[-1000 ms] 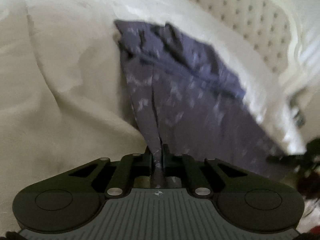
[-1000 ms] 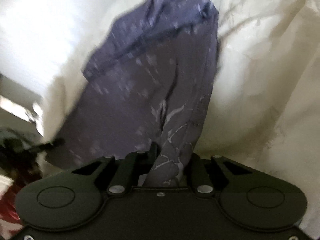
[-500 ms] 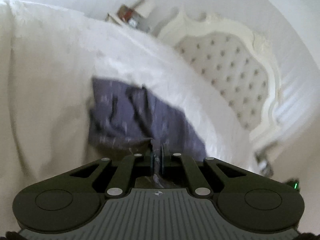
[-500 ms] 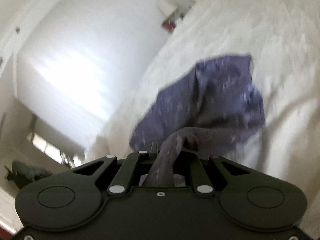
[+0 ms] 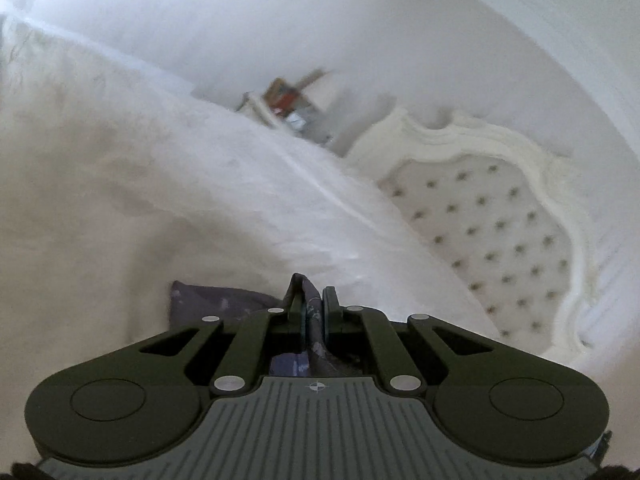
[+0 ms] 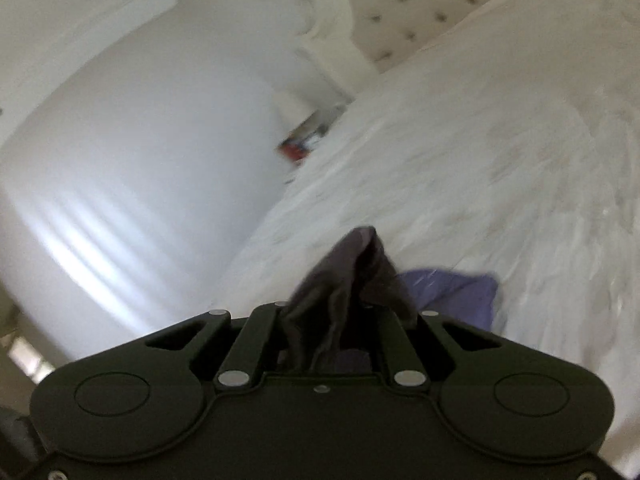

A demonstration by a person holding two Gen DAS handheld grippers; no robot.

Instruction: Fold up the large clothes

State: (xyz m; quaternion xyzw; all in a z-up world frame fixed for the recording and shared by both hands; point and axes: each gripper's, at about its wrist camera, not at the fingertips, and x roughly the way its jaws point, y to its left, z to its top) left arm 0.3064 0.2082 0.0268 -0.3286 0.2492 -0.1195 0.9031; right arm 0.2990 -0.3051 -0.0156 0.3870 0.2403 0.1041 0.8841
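A dark purple patterned garment (image 5: pixel 208 300) lies on a white bed (image 5: pixel 120 200). My left gripper (image 5: pixel 313 304) is shut on an edge of it, a thin strip of cloth pinched between the fingers. In the right wrist view my right gripper (image 6: pixel 348 304) is shut on a bunched fold of the same garment (image 6: pixel 352 276), which drapes over and hides the fingertips. A lighter purple part (image 6: pixel 452 292) lies on the bed just right of the gripper. Most of the garment is hidden below both grippers.
A tufted cream headboard (image 5: pixel 492 232) stands at the right in the left wrist view and shows at the top of the right wrist view (image 6: pixel 420 8). A nightstand with red and mixed items (image 5: pixel 292 108) sits beyond the bed by the white wall.
Both grippers have carried the held garment edges forward over the cloth toward the far side of the bed. Far less of the garment shows now; the wall and headboard fill the views.
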